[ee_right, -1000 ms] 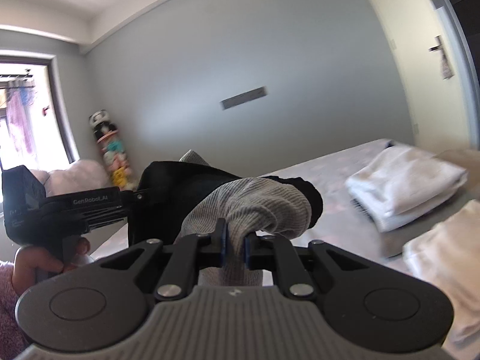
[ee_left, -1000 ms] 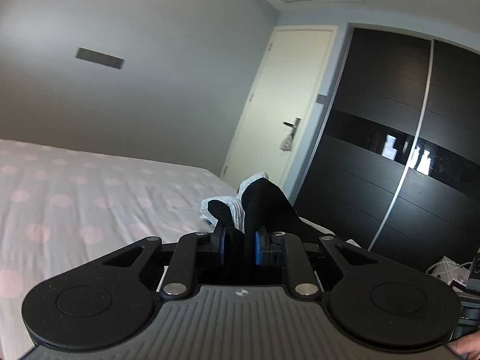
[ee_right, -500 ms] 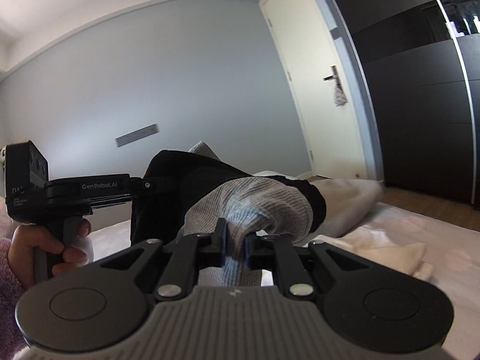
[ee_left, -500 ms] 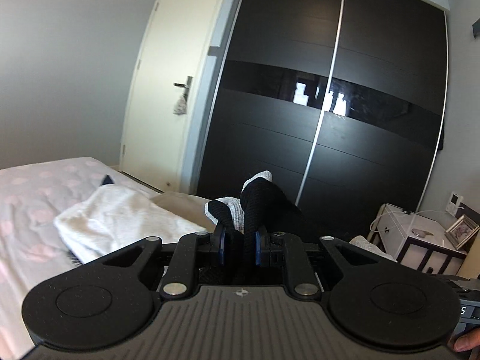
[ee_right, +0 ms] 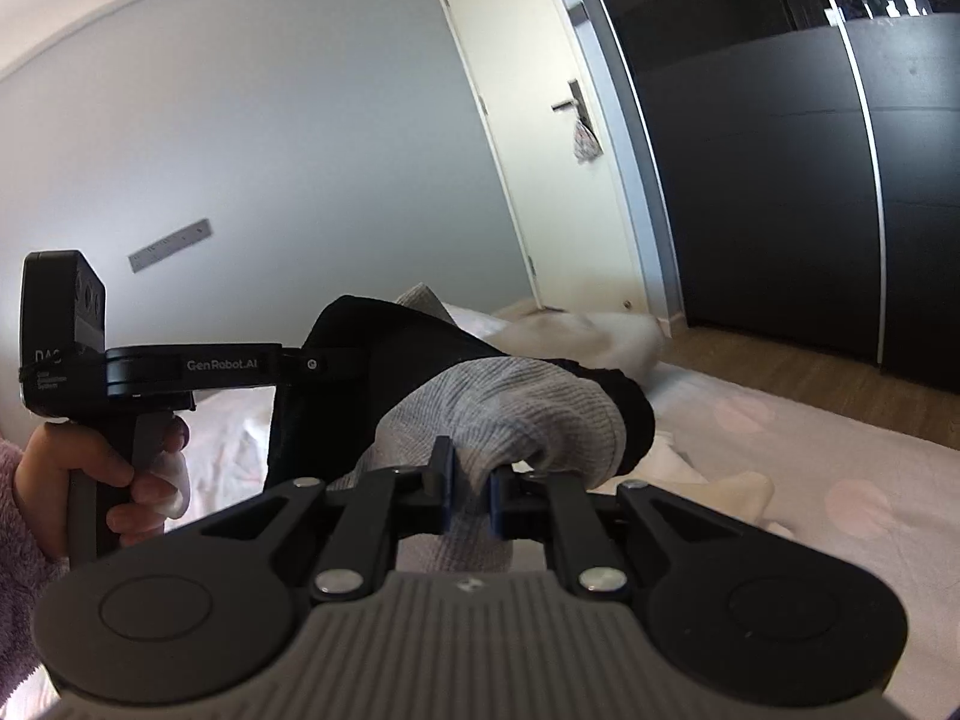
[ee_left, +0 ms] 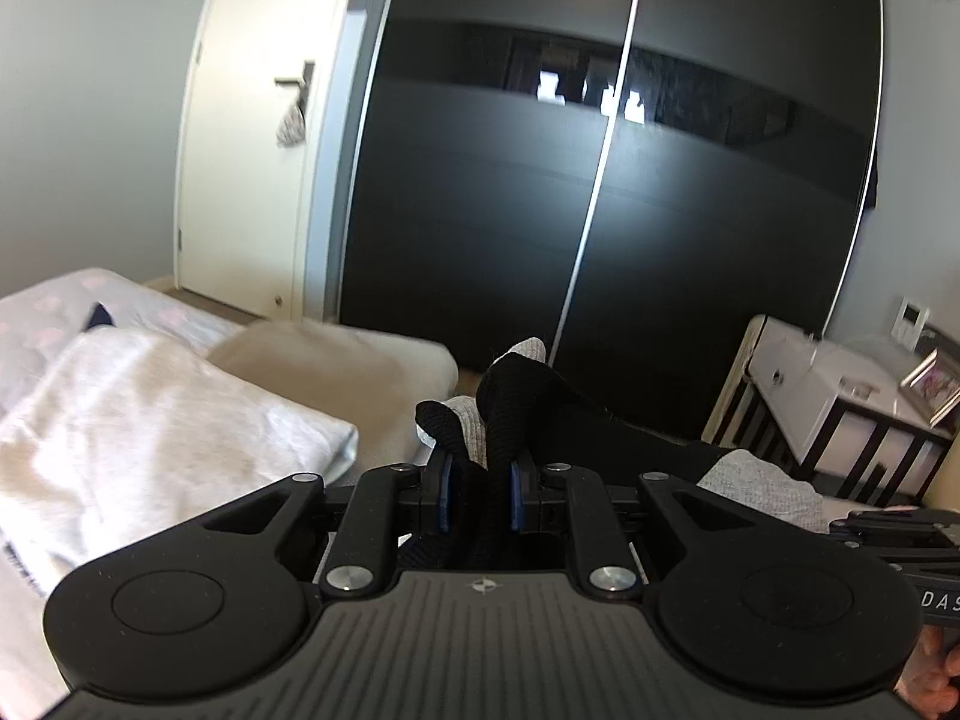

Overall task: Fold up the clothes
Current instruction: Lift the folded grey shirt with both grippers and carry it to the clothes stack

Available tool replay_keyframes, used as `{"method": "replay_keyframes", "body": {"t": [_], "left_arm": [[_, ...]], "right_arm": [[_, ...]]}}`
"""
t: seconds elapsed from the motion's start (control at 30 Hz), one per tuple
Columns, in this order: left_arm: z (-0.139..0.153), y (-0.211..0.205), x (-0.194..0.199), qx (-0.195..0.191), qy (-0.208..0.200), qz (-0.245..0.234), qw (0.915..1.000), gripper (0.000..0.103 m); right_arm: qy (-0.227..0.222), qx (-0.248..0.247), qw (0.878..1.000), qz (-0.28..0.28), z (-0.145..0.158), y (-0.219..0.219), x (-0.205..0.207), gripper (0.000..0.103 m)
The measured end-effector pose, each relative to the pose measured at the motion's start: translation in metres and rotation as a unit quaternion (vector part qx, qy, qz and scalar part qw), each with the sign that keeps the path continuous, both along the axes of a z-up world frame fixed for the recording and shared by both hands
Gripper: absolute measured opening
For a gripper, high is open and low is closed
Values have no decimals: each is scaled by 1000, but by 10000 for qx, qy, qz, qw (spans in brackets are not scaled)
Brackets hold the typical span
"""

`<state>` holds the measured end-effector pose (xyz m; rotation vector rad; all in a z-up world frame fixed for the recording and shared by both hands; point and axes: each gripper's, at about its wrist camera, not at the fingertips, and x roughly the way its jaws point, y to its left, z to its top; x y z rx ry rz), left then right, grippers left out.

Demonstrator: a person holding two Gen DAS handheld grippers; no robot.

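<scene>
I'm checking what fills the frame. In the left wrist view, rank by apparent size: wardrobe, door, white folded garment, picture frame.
1. wardrobe
2. door and white folded garment: look alike; the garment lies nearer the camera, so unranked
3. picture frame

Your right gripper (ee_right: 469, 495) pinches a grey-and-black knit garment (ee_right: 510, 414), bunched above its closed jaws. To its left, your left hand (ee_right: 114, 468) grips the left gripper's handle (ee_right: 90, 510) over the pink-dotted bed (ee_right: 810, 468); behind stand a cream door (ee_right: 540, 150) and a black wardrobe (ee_right: 780, 180).

Garment (ee_left: 516, 396) between both grippers above bed (ee_right: 810, 450), folded clothes (ee_left: 138, 414) left, wardrobe (ee_left: 600, 210) behind
</scene>
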<state>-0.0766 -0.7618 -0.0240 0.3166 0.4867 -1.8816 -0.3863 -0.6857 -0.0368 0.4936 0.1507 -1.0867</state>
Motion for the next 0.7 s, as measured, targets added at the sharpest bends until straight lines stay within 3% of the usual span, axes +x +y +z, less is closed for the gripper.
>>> {"method": "replay_keyframes", "body": {"t": [0.17, 0.43, 0.7], "left_arm": [[-24, -42, -20, 454, -230, -202, 9985, 16], [-55, -72, -38, 1148, -432, -284, 9920, 17], [-54, -84, -44, 1494, -632, 47, 9867, 22]], "right_arm": [[-68, 618, 9978, -212, -24, -37, -19, 13], [-408, 1515, 9871, -327, -53, -65, -38, 13], [-806, 2021, 9752, -406, -64, -65, -47, 18]]}}
